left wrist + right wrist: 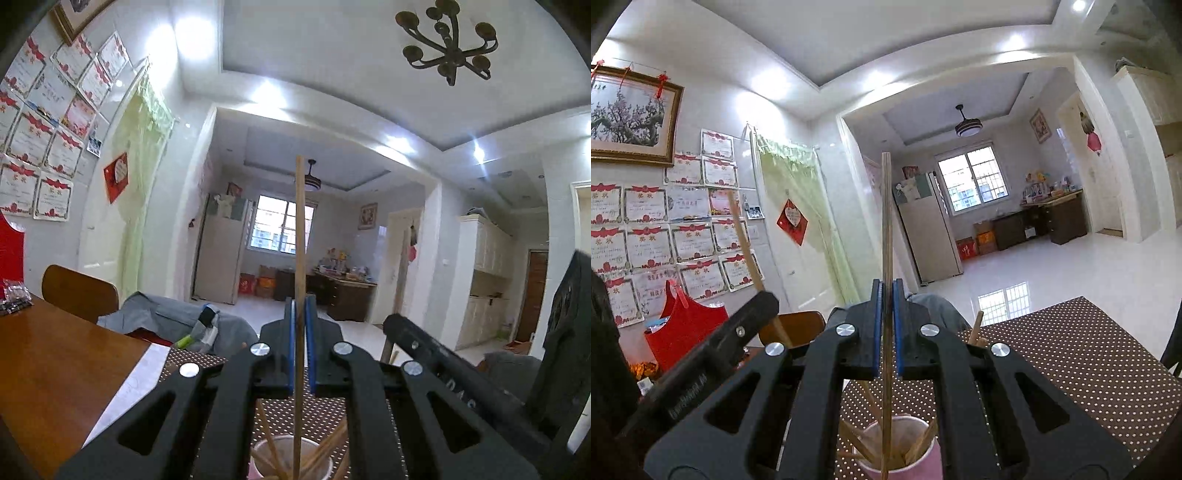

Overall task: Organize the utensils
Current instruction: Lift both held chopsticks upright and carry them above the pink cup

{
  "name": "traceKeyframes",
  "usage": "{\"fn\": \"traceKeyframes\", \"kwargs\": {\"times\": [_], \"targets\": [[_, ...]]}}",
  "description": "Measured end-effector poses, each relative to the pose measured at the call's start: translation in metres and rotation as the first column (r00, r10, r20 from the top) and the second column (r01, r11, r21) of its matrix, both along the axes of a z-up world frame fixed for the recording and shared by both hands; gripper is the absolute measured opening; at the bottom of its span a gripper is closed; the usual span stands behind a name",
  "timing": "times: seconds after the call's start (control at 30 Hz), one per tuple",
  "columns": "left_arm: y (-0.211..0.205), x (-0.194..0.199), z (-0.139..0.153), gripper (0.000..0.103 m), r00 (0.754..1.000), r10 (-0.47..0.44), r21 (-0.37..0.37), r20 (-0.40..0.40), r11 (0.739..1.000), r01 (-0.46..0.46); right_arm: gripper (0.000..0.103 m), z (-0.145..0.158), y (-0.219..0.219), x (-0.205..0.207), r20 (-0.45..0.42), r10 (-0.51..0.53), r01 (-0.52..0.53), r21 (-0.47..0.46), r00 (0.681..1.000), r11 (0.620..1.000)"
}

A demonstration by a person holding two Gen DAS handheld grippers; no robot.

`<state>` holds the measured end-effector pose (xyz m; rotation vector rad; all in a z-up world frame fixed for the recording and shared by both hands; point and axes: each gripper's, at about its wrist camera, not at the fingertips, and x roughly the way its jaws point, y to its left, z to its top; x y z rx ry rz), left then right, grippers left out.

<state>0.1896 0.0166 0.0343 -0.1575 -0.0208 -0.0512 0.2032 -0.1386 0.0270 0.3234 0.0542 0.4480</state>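
A pink paper cup (905, 448) on the dotted mat (1071, 362) holds several chopsticks. The left gripper (301, 321) and right gripper (886, 306) each pinch 1 upright chopstick (299, 240) (885, 221), its lower end inside the cup.

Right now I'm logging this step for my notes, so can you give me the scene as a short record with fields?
left gripper: shut on a chopstick, held upright
right gripper: shut on a second chopstick, held upright
cup: pink, below both grippers, already holding several chopsticks
lower ends of held chopsticks: reach down into the cup
surface: brown dotted mat under the cup, on a wooden table
nearby: red holder by the wall
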Motion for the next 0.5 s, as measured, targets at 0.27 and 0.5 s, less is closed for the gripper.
{"fn": "traceKeyframes", "kwargs": {"times": [0.27, 0.5], "targets": [[-0.001, 0.015, -0.011, 0.006, 0.999, -0.011, 0.0, -0.031, 1.0, 0.011, 0.006, -0.002, 0.001, 0.005, 0.036, -0.023, 0.022, 0.019, 0.999, 1.0], [-0.002, 0.03, -0.024, 0.006, 0.993, -0.024, -0.005, -0.115, 1.0, 0.024, 0.006, -0.012, 0.002, 0.012, 0.029, -0.038, 0.038, 0.013, 0.999, 0.999]]}}
